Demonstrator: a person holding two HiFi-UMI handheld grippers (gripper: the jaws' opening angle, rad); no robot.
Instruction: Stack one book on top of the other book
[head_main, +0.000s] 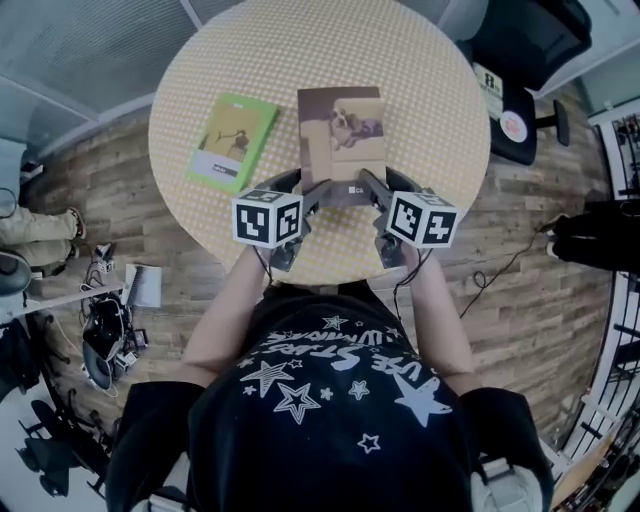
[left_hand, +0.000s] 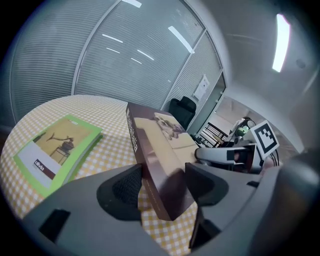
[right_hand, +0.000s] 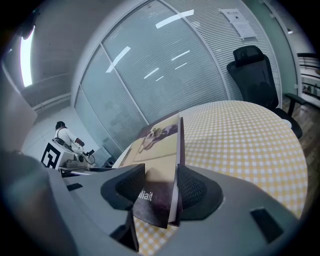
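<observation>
Overhead, a round table (head_main: 430, 110) with a yellow checked cloth stands on a wood-plank floor (head_main: 530, 290), with glazed walls behind blinds and a black office chair (right_hand: 255, 70) nearby. The green book (head_main: 233, 141) lies flat on the cloth, to the left. The left gripper (left_hand: 162, 185) and right gripper (right_hand: 160, 187) each have their jaws closed tight on a near corner of the brown book (head_main: 342, 140), whose near edge is clear of the cloth, just beside the green one.

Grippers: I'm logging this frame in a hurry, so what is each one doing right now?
Left gripper: closed on the brown book's near left corner.
Right gripper: closed on the same book's near right corner.
</observation>
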